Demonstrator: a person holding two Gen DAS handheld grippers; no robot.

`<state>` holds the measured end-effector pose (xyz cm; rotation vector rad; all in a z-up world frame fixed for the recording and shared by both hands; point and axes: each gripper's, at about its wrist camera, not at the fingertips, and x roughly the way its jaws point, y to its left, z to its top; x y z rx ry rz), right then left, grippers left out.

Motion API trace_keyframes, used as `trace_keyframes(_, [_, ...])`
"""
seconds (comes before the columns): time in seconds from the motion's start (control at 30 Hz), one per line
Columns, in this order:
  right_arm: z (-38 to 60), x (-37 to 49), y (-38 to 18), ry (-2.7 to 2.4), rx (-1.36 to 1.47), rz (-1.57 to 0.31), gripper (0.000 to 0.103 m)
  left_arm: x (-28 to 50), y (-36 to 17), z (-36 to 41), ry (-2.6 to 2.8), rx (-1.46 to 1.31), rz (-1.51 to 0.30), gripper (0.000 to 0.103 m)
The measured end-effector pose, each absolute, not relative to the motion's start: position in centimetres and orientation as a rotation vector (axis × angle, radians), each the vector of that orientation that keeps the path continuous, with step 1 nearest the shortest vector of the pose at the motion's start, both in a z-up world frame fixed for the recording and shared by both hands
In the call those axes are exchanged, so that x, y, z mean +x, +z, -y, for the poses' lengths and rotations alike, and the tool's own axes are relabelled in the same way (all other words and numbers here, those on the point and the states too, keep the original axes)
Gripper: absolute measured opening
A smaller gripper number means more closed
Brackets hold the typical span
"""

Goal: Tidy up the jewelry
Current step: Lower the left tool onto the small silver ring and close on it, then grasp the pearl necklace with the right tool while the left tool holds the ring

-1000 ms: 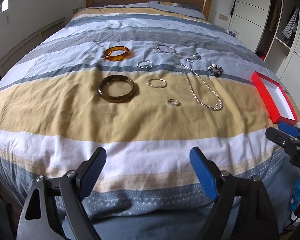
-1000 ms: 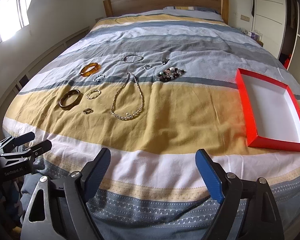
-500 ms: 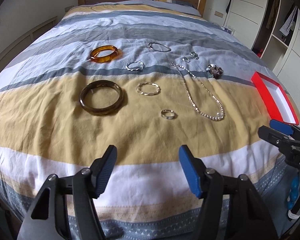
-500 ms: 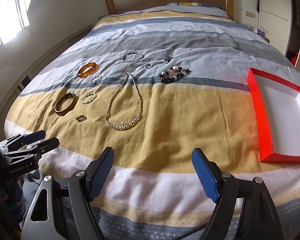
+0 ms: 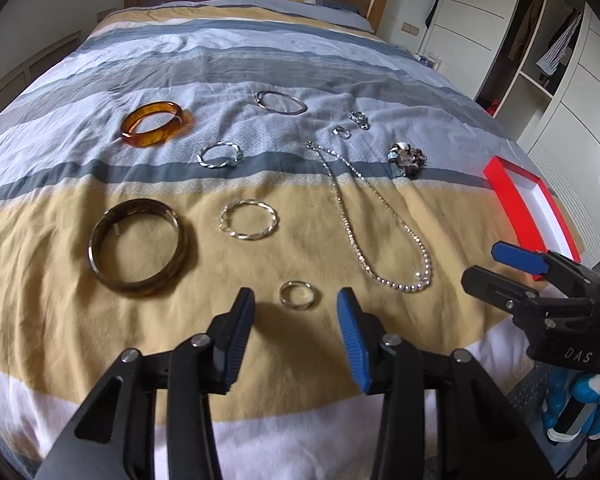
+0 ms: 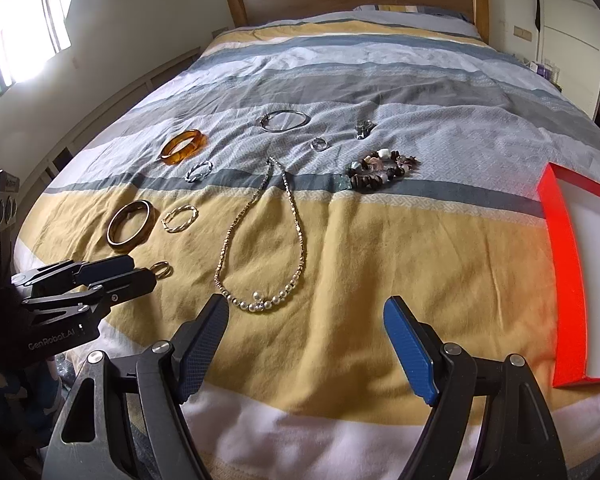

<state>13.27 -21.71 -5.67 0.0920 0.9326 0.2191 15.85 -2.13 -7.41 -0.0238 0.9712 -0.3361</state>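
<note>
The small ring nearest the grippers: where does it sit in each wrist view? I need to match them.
Left wrist view: small ring lies lower centre on the yellow band, just beyond the closing left gripper, untouched.
Right wrist view: small ring lies at the left, at the left gripper's tips.
Shared landmark: the pearl necklace, to the ring's right in both.

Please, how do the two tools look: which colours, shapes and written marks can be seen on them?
The left tool and the right tool are black scissor-like frames with silver rivets and ribbed blue pads. Seen from the side, one body reads "GenRobot.AI", the other "DAS".
</note>
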Motion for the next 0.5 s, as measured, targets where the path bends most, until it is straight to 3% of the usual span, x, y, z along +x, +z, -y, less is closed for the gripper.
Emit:
trace_keyframes(0.17, [21.9,14.2,-6.4,0.22,0.091,-0.948,0.08,17.0,-8.8,2.7,-0.344,-0.009,-0.996,0.023])
trace_keyframes(0.5, [21.0,16.4,-6.9,0.248,0.068,-0.954,0.08,16.7,-10.0,2.6,-0.349,0.021,-0.994,0.019])
